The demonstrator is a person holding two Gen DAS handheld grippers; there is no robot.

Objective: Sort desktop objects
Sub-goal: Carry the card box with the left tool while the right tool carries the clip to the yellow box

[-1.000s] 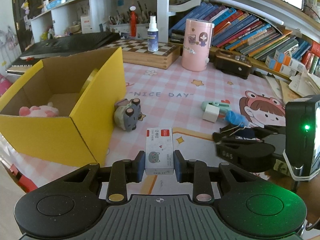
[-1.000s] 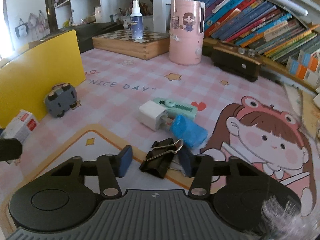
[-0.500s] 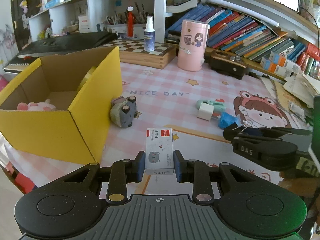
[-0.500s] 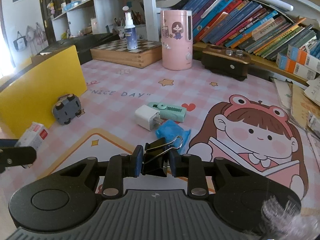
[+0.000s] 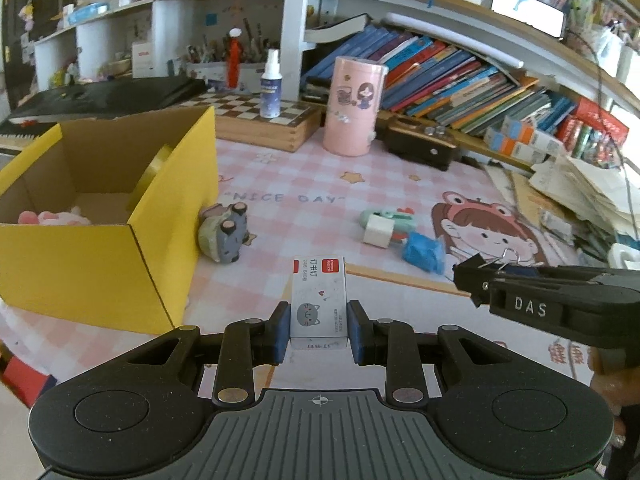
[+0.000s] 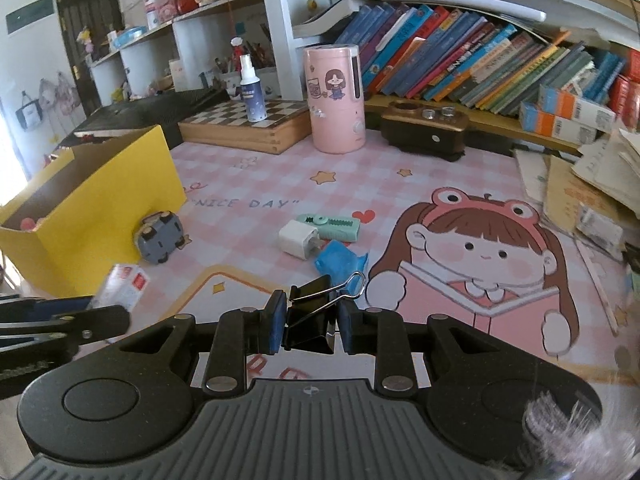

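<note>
My left gripper (image 5: 319,330) is shut on a white staple box (image 5: 319,300) with a cat print, held above the pink mat. My right gripper (image 6: 308,326) is shut on a black binder clip (image 6: 310,322), lifted off the mat; it also shows in the left wrist view (image 5: 490,266). The open yellow cardboard box (image 5: 168,216) stands at the left with a pink plush (image 5: 52,218) inside. On the mat lie a grey toy car (image 5: 226,232), a white charger (image 5: 377,230), a green correction tape (image 5: 394,216) and a blue crumpled piece (image 5: 422,254).
A pink cylinder (image 5: 354,106), a wooden chessboard box (image 5: 260,120) with a spray bottle (image 5: 270,84), and a dark brown device (image 5: 422,146) stand at the back. Books line the shelf behind. Paper stacks (image 5: 580,192) crowd the right edge.
Both grippers have risen higher above the mat with their loads. A second ago the right gripper was open around the binder clip on the mat; it has closed on it and lifted it.
</note>
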